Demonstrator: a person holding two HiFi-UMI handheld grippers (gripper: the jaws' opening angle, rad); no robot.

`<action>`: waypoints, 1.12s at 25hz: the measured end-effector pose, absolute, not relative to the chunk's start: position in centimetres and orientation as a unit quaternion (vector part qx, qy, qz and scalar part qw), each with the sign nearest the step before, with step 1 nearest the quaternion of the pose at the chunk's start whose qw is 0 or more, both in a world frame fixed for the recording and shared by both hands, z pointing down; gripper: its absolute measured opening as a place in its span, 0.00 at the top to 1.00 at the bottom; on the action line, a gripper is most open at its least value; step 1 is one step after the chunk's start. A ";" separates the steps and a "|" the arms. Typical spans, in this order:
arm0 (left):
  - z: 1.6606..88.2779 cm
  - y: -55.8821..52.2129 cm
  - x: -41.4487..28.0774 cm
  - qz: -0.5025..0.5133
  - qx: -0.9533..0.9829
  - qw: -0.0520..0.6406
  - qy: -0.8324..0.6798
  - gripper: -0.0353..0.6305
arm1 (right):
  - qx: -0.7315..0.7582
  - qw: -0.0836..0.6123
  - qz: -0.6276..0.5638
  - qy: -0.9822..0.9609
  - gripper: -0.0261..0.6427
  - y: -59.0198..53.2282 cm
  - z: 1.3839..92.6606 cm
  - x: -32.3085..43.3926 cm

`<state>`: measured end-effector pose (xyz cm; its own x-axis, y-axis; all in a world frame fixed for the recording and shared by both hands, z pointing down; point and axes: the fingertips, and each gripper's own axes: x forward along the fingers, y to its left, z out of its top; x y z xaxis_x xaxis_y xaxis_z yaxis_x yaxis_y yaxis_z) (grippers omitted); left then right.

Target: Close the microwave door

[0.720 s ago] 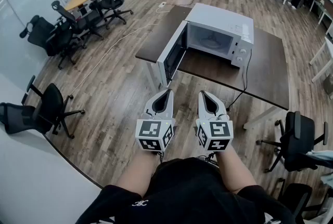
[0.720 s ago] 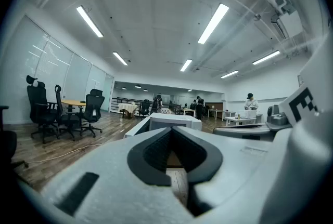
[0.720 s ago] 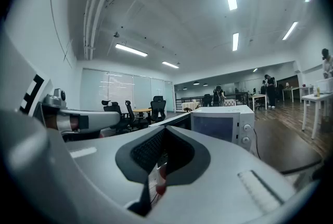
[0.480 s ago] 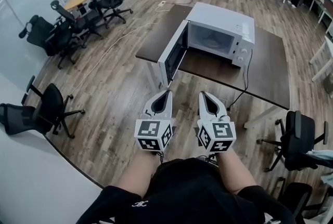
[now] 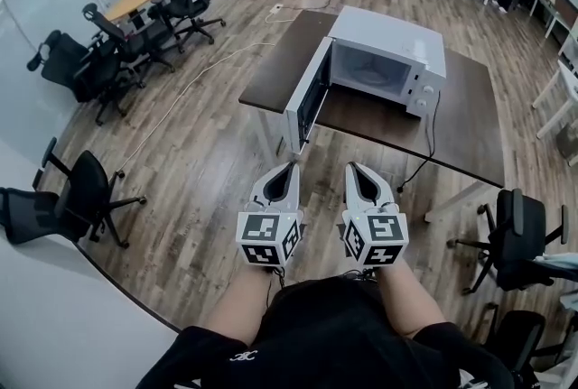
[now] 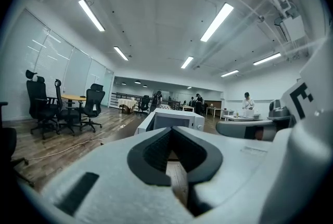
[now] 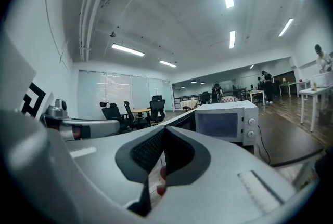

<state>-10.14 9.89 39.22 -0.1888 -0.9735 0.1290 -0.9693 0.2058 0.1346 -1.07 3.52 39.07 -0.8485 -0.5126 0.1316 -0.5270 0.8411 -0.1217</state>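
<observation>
A white microwave (image 5: 390, 58) stands on a dark brown table (image 5: 456, 139) ahead of me. Its door (image 5: 305, 106) is swung wide open to the left, past the table's near-left edge. Both grippers hang side by side in front of my body, well short of the table and touching nothing. My left gripper (image 5: 291, 166) is shut and empty, and so is my right gripper (image 5: 353, 167). In the left gripper view the microwave (image 6: 174, 120) shows beyond the shut left gripper (image 6: 171, 127). The right gripper view shows the microwave (image 7: 226, 121) to the right of the shut right gripper (image 7: 164, 127).
Black office chairs (image 5: 86, 193) stand on the wood floor at the left, another chair (image 5: 515, 238) at the right. A white cable (image 5: 185, 94) runs across the floor. A black power cord (image 5: 424, 157) hangs off the table's front. People and tables are far back.
The view has shifted slightly, with the microwave a touch further right in the picture. Both grippers keep their side-by-side place and stay shut.
</observation>
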 end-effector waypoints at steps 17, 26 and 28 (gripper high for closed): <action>40.8 10.4 -14.4 -0.010 0.633 0.108 -0.767 0.93 | 0.286 0.054 0.085 -0.953 0.95 3.5 40.4 -4.8; 41.4 6.6 -18.0 -0.001 0.634 0.110 -0.765 0.93 | 0.274 0.046 0.091 -0.956 0.95 -1.2 40.7 -9.2; 41.2 5.5 -18.9 -0.002 0.634 0.109 -0.765 0.93 | 0.272 0.044 0.091 -0.957 0.95 -2.9 40.4 -10.4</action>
<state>-18.92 5.46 41.19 -0.1718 -0.9714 0.1642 -0.9706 0.1954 0.1409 -10.40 -2.91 40.40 -0.8486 -0.5119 0.1332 -0.5279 0.8358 -0.1512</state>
